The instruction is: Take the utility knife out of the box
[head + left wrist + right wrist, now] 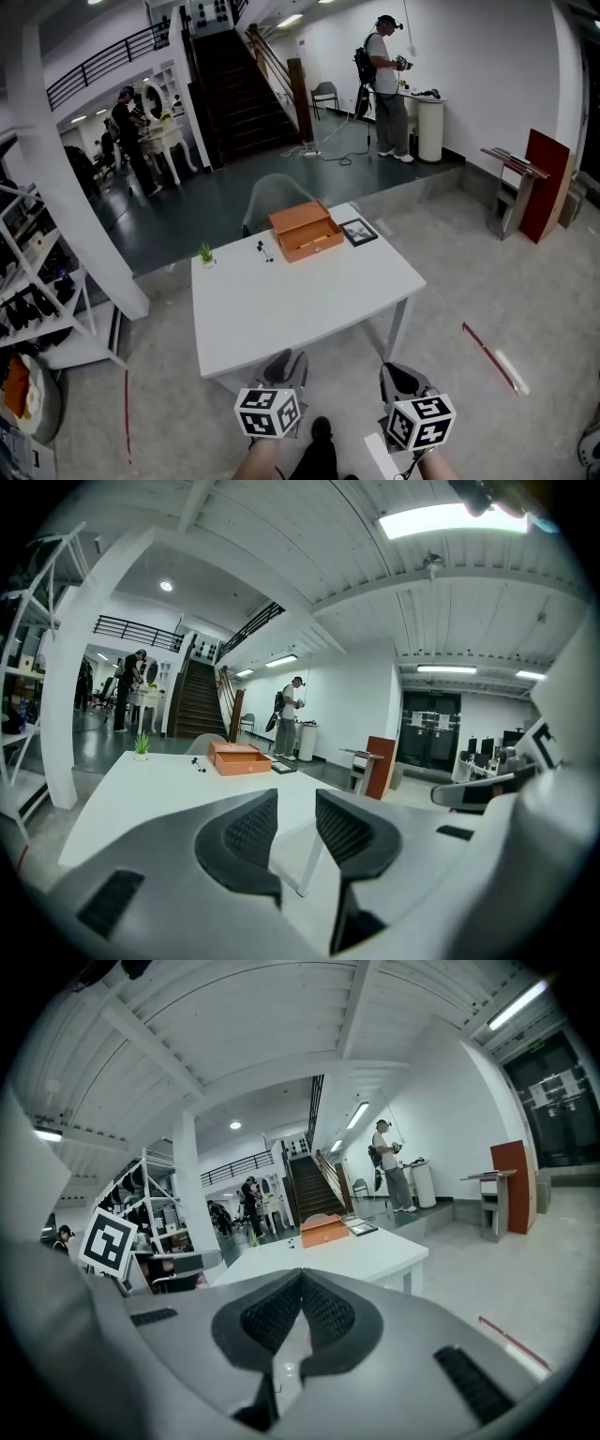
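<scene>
An orange box stands open at the far side of the white table; a small pale object lies inside, too small to tell as the utility knife. The box also shows far off in the left gripper view and the right gripper view. Both grippers hang side by side short of the table's near edge, well away from the box. My left gripper has its jaws apart with nothing between them. My right gripper has its pads touching, holding nothing.
On the table near the box sit a small potted plant, a small black item and a framed picture. A chair stands behind the table. A shelf rack is at left. People stand far off.
</scene>
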The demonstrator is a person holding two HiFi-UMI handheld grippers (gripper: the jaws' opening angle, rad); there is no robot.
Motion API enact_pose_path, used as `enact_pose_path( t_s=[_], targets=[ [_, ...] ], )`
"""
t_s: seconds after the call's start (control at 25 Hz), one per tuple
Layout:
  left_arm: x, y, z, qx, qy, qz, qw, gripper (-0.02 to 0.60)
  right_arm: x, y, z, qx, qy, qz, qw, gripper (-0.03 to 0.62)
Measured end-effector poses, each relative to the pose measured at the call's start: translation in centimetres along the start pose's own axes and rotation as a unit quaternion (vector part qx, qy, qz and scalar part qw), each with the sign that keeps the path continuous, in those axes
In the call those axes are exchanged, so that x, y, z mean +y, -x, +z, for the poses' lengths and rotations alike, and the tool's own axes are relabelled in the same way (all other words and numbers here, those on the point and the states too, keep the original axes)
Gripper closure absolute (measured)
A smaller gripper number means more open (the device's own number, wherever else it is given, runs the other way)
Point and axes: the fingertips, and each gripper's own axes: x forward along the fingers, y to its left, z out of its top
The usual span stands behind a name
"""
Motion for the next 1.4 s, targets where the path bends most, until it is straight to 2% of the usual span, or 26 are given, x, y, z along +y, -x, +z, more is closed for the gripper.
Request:
enact_pose_path(
  t_s=[0.4,0.92,1.4],
  targets=[
    [7.2,-9.0,2.7,0.004,0.007,-0.004,1.0000,0.469,-1.3,-10.1,3.3,0.009,-0.007,-0.010,1.000,0.594],
    [17.9,-21.0,7.9,0.010,-0.008,-0.015,0.9998,0.460,-2.0,-24.9,8.6,0.014,-0.012,-0.027,0.999,0.594],
    [22.5,-27.6,10.5,0.020,-0.048,-0.022,0.9984,0.457,-3.1,-31.5,10.6,0.015,-0.021,-0.045,0.999,0.594]
  ],
)
